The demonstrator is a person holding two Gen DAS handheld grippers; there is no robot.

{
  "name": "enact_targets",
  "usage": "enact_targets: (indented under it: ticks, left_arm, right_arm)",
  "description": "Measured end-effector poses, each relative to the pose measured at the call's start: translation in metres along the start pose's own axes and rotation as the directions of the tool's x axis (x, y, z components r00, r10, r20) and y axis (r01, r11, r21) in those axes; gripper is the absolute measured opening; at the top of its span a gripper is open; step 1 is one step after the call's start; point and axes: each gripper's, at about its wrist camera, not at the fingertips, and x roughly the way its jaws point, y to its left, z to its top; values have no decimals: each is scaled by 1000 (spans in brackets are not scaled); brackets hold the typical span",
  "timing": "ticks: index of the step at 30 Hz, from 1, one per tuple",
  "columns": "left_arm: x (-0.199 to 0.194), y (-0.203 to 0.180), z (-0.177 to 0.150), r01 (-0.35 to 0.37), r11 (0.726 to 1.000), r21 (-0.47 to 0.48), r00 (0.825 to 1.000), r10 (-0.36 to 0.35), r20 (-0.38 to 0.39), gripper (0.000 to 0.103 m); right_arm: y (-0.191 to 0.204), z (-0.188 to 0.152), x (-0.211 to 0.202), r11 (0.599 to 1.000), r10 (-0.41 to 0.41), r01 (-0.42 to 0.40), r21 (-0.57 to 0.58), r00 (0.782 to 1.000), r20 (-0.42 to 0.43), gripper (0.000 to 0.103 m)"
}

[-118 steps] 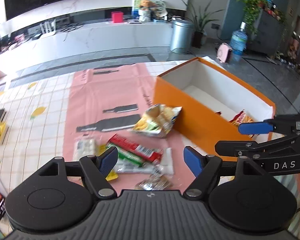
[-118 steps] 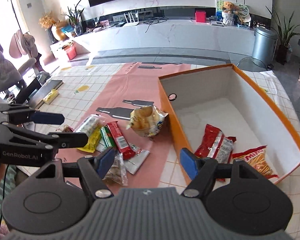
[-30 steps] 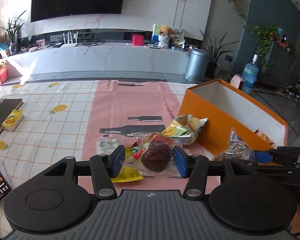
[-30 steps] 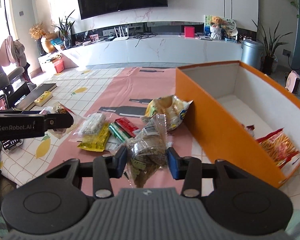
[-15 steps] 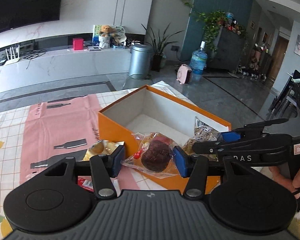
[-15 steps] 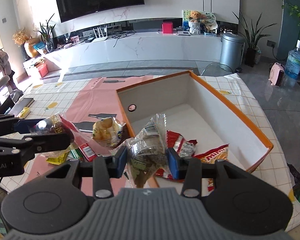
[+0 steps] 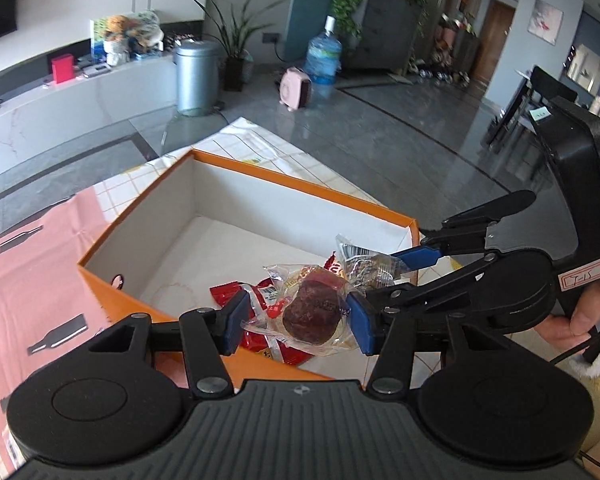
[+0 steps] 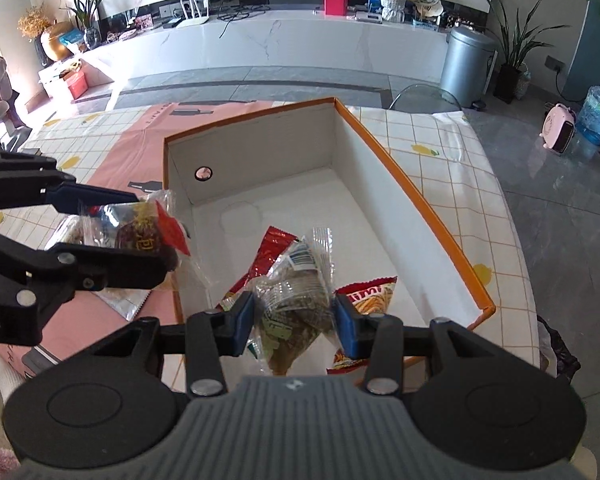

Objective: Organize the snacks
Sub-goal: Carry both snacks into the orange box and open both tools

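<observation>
Fingers: left gripper [image 7: 296, 320] clamped on a clear-wrapped dark cake [image 7: 312, 314]; right gripper [image 8: 294, 320] clamped on a clear bag of greenish snack [image 8: 296, 304]. Both packets hang over the near end of the orange box [image 8: 420, 196].

Box contents: red packet [image 8: 270, 256] and orange-red chip bag [image 8: 370, 294] on the white floor, near end; far end bare.

Risks:
- Grippers crowd each other over one corner; a collision on release could knock a packet outside the wall.
- Cake sits close to the left wall in the right wrist view; let go there, it may catch the rim and fall to the pink mat [image 7: 28, 264].
- Slack wrappers could snag on a pad and drag out with the withdrawing fingers.

Surroundings: checked tablecloth [image 8: 452, 144]; foil packet [image 8: 122, 302] left on the mat beside the box, partly hidden by the left gripper.

Obstructions: box walls only.
</observation>
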Motion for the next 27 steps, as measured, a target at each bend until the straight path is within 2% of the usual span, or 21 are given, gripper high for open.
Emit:
enact_targets:
  ticks: [5,9,13,17,21,24,27]
  left_arm:
    - [36,-6,8,3,996,86,996,5,-94,60]
    - [66,-1,11,-5,994,111,982,26,-189,60]
    - [87,3,15,3,992,122,960,32,-279,60]
    - [103,4,18,-21,991,129,933,66,-354,60]
    - [116,0,19,-3,991,136,913,58,-404,60]
    - [121,-2,17,15,990,137,900,46,-434,60]
    - [127,-4,17,29,990,138,887,38,-459,60]
  right_arm:
    - [-9,5,24,999,29,-32,-34,997,-78,41]
    - [-5,8,45,994,59,-72,-84,987,-152,42]
    - [-6,13,70,990,64,-94,-107,963,-261,42]
    - [-9,12,91,987,80,-123,-106,937,-340,42]
    - [-3,8,101,982,70,-131,-138,925,-375,44]
    - [-2,9,104,979,63,-133,-156,919,-389,51]
    - [1,10,99,974,53,-134,-182,918,-393,52]
